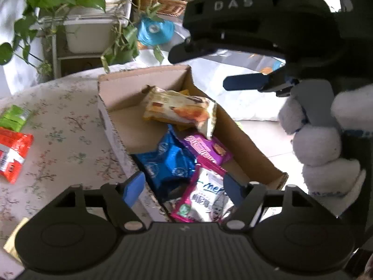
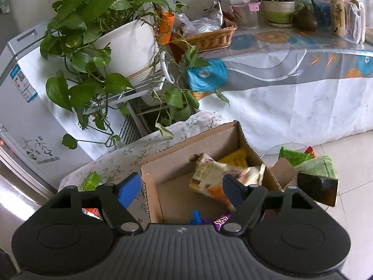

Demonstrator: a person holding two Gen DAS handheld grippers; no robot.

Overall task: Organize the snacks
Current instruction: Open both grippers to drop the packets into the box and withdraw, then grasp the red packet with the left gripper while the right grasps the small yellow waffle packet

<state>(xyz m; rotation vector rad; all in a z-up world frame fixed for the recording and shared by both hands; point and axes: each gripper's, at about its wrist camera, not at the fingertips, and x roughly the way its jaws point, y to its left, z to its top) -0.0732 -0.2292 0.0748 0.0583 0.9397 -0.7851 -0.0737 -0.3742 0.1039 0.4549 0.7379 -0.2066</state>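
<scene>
Cream snack packet [image 1: 180, 113] over the open cardboard box [image 1: 109, 114]: light, crinkly, best pinched at a crimped end.

The packet looks like thin slippery film round a soft, crushable pastry, printed cream with orange-brown pictures; it sits tilted above the blue packet [image 1: 170, 163], purple packet [image 1: 205, 148] and white-and-pink packet [image 1: 205, 198] inside the box, which stands on a flowered cloth [image 1: 63, 128]. Both the left gripper [image 1: 183, 187] and the right gripper [image 2: 180, 190] stand about half open with nothing between the pads. A red packet [image 1: 11, 154] and green packet [image 1: 14, 117] lie loose on the cloth.
</scene>
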